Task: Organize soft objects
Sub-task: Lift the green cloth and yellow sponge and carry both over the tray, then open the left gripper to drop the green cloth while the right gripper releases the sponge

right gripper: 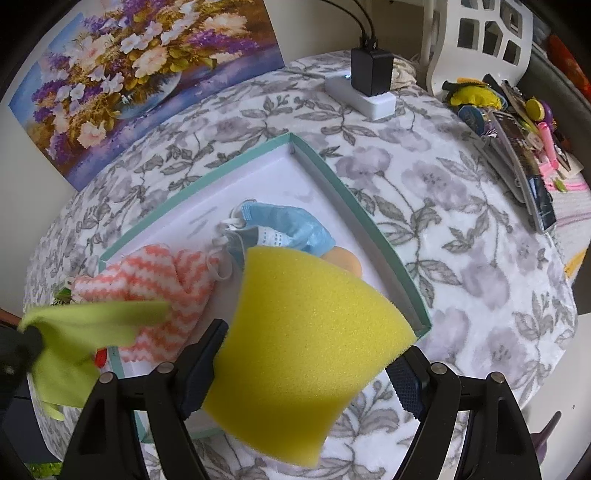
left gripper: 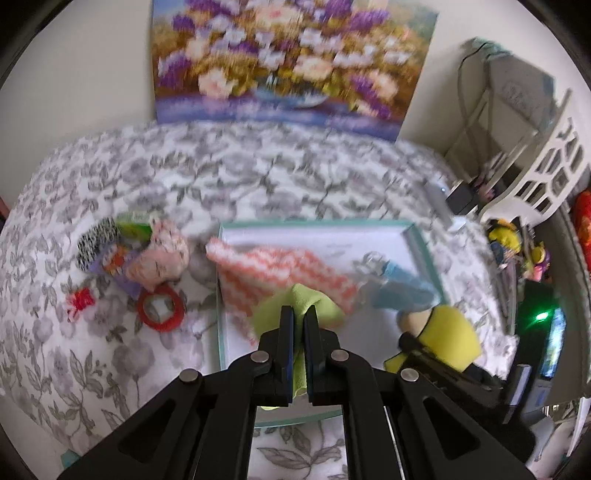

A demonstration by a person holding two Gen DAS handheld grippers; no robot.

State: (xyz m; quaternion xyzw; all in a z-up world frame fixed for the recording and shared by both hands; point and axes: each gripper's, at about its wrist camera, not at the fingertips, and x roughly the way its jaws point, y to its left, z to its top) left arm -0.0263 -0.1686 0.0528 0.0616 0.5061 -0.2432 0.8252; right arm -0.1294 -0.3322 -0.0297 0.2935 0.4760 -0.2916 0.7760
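A shallow white tray with a teal rim [left gripper: 314, 223] [right gripper: 354, 214] lies on the flowered bedspread. In it are an orange-and-white zigzag cloth [left gripper: 280, 266] [right gripper: 159, 280], a blue face mask [left gripper: 402, 284] [right gripper: 288, 229] and a peach round pad [right gripper: 343, 260]. My left gripper [left gripper: 299, 314] [right gripper: 22, 347] is shut on a lime green cloth [left gripper: 325, 306] [right gripper: 92, 325] and hangs over the tray's near left part. My right gripper [right gripper: 306, 365] is shut on a bent yellow sponge [right gripper: 306, 332] [left gripper: 450, 339], over the tray's near right corner.
Left of the tray lie a red tape ring [left gripper: 160, 308], a pink patterned fabric bundle [left gripper: 162, 254] and small trinkets. A flower painting [left gripper: 288, 59] leans on the wall. A white power block with a black adapter [right gripper: 365, 88], a white lattice basket [right gripper: 487, 33] and clutter [right gripper: 517, 140] are at the right.
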